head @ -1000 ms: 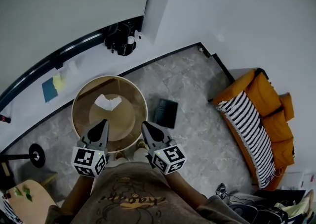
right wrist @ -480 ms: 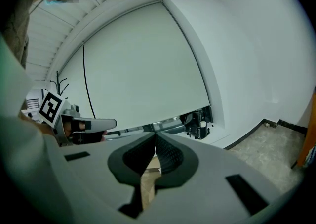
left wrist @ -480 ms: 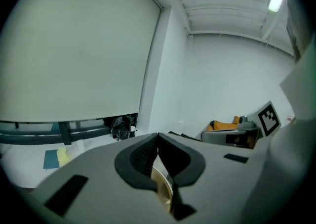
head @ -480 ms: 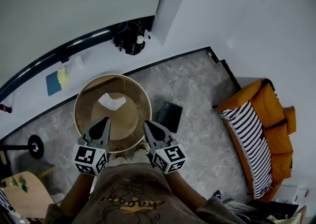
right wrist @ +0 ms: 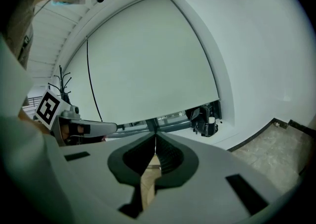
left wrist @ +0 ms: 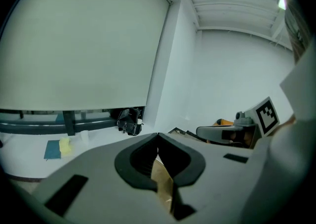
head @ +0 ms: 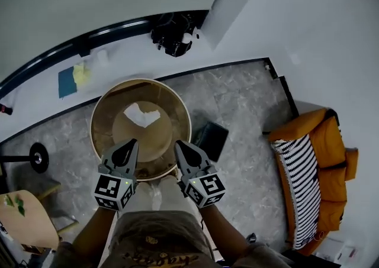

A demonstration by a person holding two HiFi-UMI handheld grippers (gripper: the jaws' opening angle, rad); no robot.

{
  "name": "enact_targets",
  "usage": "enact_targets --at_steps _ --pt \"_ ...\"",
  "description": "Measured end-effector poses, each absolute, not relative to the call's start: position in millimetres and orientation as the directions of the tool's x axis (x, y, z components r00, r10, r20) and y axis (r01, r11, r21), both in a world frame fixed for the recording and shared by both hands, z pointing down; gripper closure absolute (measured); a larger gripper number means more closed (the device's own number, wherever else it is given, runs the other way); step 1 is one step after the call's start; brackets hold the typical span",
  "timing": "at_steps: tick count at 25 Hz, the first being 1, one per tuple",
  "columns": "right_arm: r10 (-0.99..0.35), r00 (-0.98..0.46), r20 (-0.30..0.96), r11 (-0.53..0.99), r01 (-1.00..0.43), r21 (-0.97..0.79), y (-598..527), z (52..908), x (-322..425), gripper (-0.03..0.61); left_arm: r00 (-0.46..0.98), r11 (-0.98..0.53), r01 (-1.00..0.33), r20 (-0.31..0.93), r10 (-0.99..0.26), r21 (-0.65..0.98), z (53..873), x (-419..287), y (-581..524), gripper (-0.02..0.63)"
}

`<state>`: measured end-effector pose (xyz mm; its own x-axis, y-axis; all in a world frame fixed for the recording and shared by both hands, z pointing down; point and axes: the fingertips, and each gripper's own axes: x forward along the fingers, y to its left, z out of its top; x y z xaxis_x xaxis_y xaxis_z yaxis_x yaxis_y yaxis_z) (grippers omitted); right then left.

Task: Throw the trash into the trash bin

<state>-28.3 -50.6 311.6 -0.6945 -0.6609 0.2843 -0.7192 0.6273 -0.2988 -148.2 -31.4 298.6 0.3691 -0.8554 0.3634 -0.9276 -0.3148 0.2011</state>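
A crumpled white piece of paper (head: pixel 142 114) lies on a round tan wooden table (head: pixel 100 125), toward its far side. A black square bin (head: pixel 210 138) stands on the grey floor just right of the table. My left gripper (head: pixel 129 142) and right gripper (head: pixel 179 144) hover side by side over the table's near rim, well short of the paper. In the left gripper view the left gripper (left wrist: pixel 158 135) has its tips together and holds nothing. The right gripper (right wrist: pixel 156 136) looks the same in its own view. Only tan tabletop shows below both.
An orange sofa with a striped cushion (head: pixel 305 163) stands at the right. A black bag (head: pixel 173 35) sits on the white ledge beyond the table, with a blue and yellow item (head: pixel 72 77) to its left. A black round stand (head: pixel 35 157) and a wooden seat (head: pixel 21 222) are at the left.
Both grippers have moved forward and down, from just short of the table to over its near rim. The table and paper sit closer in the head view. Both stay shut.
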Motion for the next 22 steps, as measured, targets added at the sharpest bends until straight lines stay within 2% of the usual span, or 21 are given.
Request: enact_targets --at_steps 15,22 --pt "-0.582 -0.743 0.331 0.665 -0.669 -0.333 -72.5 447.4 -62.9 0.560 0.283 -0.234 -0.958 0.418 -0.863 0.165 441.5 -171.9 -65.7 0.594" --pt "-0.539 -0.763 0.356 0.693 -0.642 -0.327 -71.9 497.9 -73.6 0.559 0.293 -0.234 -0.955 0.444 -0.847 0.184 497.3 -170.4 -60.0 0.595"
